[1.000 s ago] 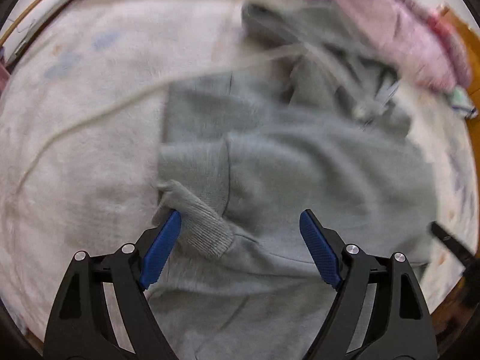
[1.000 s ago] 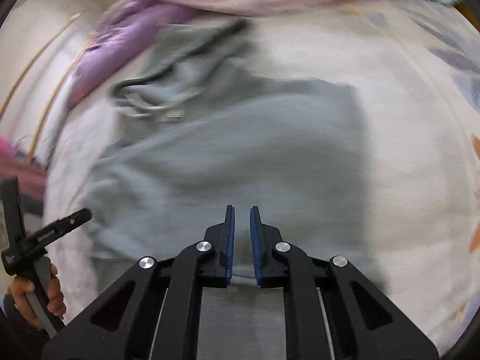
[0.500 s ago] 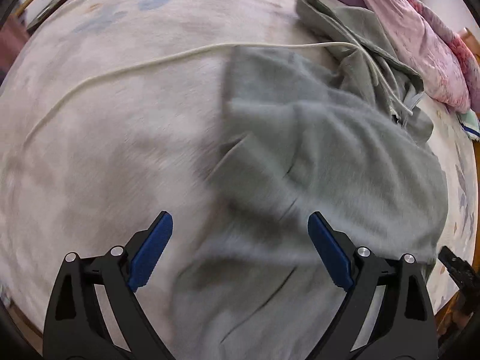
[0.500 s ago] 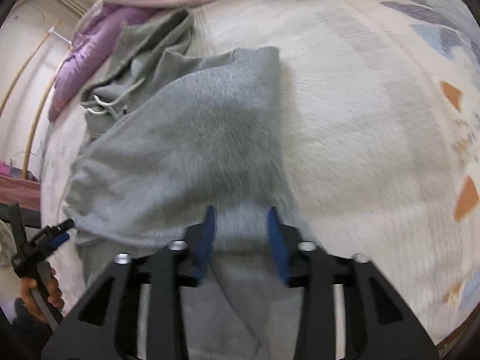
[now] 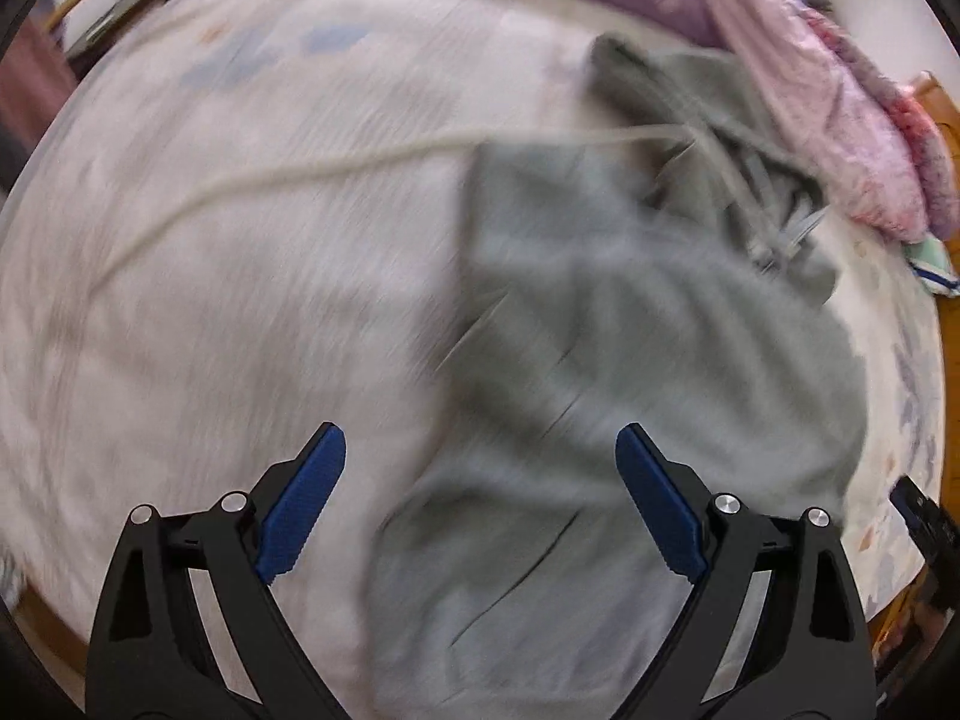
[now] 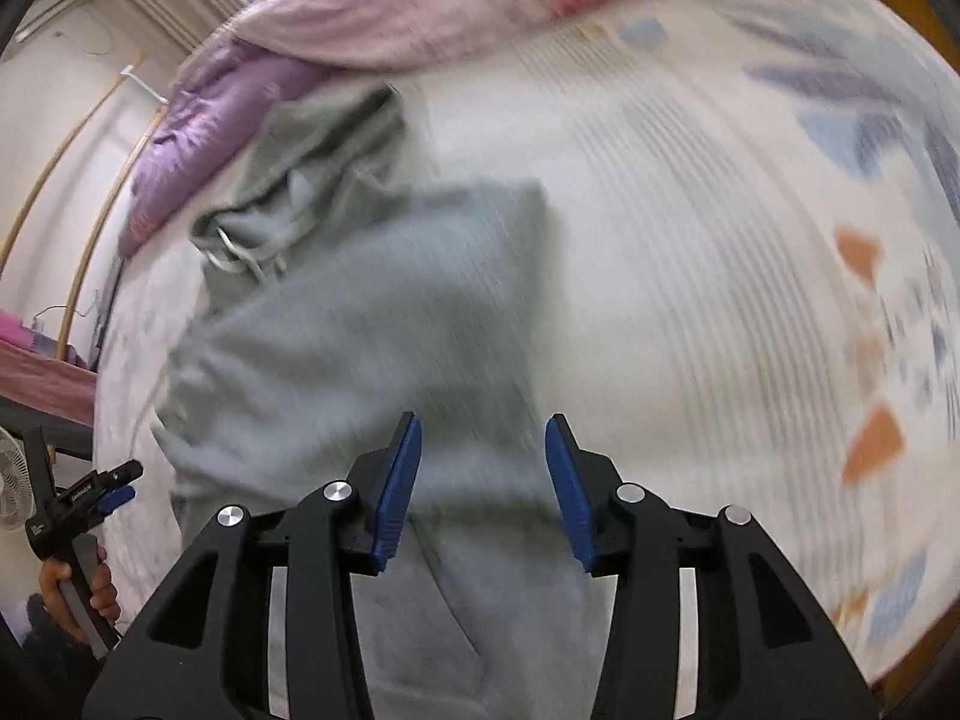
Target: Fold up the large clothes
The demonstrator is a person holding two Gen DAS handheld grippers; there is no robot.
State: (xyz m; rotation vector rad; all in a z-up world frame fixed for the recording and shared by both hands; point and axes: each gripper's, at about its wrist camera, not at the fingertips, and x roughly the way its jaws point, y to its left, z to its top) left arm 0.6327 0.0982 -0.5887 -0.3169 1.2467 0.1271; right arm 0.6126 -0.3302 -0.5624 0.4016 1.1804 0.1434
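A grey hoodie [image 5: 630, 330] lies spread on the bed with its sides folded in, blurred by motion. Its hood [image 5: 690, 120] and white drawstrings [image 6: 240, 252] are bunched at the far end. My left gripper [image 5: 480, 429] hangs wide open over the hoodie's left edge and holds nothing. In the right wrist view the hoodie [image 6: 372, 330] runs from the hood [image 6: 324, 144] down under my right gripper [image 6: 483, 417]. That gripper is open above the cloth near the hoodie's right edge, and its pads touch nothing.
A pale patterned bedsheet [image 6: 720, 240] covers the bed. A pink quilt [image 5: 840, 120] and a purple one [image 6: 204, 138] are heaped at the far side. A white cord [image 5: 300, 171] trails across the sheet. A hand [image 6: 72, 588] holds the left gripper's handle at the lower left.
The right gripper has gone from shut to open. The left gripper has widened and left the ribbed cuff. Both have lifted and pulled back from the hoodie.
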